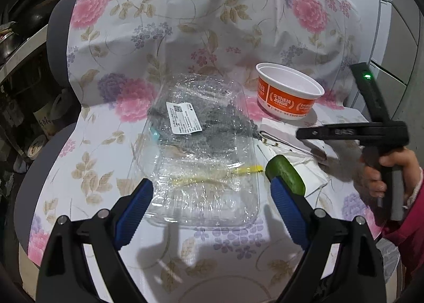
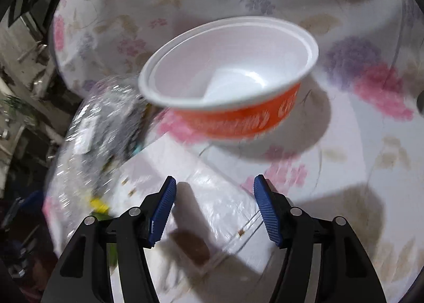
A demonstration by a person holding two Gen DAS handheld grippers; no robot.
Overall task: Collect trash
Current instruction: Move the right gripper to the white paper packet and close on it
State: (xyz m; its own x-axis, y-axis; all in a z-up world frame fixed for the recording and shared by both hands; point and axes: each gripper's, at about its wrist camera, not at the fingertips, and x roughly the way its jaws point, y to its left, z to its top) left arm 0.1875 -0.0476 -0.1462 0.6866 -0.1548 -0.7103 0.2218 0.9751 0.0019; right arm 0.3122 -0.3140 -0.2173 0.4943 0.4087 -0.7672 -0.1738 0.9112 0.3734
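Observation:
A clear plastic clamshell tray (image 1: pixel 201 149) with crumpled film and a white label lies on the flowered tablecloth (image 1: pixel 164 11). My left gripper (image 1: pixel 212 191) is open and empty, its fingers astride the tray's near end. A green cucumber piece (image 1: pixel 288 170) touches its right finger. An empty orange and white paper bowl (image 1: pixel 288 91) stands behind, also in the right wrist view (image 2: pixel 228 83). White napkins (image 2: pixel 212 197) lie under my right gripper (image 2: pixel 214 194), which is open and empty; it also shows in the left wrist view (image 1: pixel 302 134).
The cloth hangs up over a chair back behind the table. Dark shelves with pots (image 1: pixel 16 45) stand at the left. White cabinets (image 1: pixel 397 38) are at the far right. The tray also shows blurred in the right wrist view (image 2: pixel 98 138).

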